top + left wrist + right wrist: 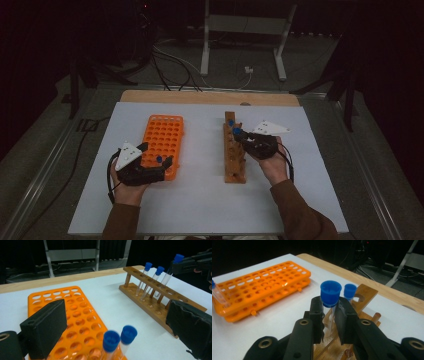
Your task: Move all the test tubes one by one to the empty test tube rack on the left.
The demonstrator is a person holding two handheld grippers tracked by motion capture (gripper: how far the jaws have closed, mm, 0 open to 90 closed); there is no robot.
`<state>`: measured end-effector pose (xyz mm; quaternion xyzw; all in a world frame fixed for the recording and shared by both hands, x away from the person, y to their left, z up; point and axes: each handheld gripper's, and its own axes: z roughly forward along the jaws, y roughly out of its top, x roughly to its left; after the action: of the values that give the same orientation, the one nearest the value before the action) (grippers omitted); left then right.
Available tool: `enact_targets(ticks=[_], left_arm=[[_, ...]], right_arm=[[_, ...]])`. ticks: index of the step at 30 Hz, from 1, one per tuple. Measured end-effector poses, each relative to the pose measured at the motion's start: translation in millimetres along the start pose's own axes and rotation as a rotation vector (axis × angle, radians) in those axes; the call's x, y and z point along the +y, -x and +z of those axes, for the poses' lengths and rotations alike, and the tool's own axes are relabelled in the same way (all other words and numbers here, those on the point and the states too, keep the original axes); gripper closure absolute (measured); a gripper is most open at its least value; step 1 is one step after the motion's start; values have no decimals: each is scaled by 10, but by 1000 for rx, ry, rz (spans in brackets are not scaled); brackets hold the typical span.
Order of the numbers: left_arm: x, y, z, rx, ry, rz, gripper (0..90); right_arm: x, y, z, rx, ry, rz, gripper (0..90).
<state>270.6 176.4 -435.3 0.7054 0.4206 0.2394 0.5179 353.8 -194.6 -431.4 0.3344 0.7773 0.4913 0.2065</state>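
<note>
White tabletop under both jaws. Right gripper (331, 315) clamps capped tube (330, 293) over wooden rack (234, 150), mid-lift; left gripper (120, 322) gapes around orange-rack (75, 322) tubes (120, 340). Next: carry across, seat.

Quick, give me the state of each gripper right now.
Left gripper: open, jaws wide apart either side of two blue-capped tubes in the orange rack.
Right gripper: closed on a blue-capped tube at the wooden rack.

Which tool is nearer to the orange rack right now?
Left. The left tool hovers over the orange rack at its near right corner, jaws open. The right tool is across the table, shut on a blue-capped tube at the wooden rack.
</note>
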Motion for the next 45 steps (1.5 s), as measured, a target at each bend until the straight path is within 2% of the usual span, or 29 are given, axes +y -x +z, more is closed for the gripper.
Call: enact_targets(ticks=[4,11,15,19,24,27,32,37,41,45], left_arm=[[48,34,46,-3,0,7,50],[151,126,126,-6,9,29,68],[219,195,182,-28,18,36,80],[268,282,238,-59,24,48,114],[304,417,331,-114,12,75,194],[328,494,410,-153,-10,93,261],[347,601,552,-194,-43,104,384],[331,647,671,-199,-68,112,533],[330,677,716,-205,-79,130,603],[331,695,741,-206,-69,139,656]], right_arm=[[55,26,-52,7,15,15,770],[173,17,-139,13,45,15,770],[234,-15,-171,50,52,28,770],[282,-96,-167,86,45,21,769],[326,-214,-123,137,38,13,769],[342,-288,-81,166,34,11,768],[375,-394,-29,210,35,14,767],[419,-462,-14,239,40,9,766],[442,-495,-7,259,37,7,766],[443,-527,13,277,32,9,766]])
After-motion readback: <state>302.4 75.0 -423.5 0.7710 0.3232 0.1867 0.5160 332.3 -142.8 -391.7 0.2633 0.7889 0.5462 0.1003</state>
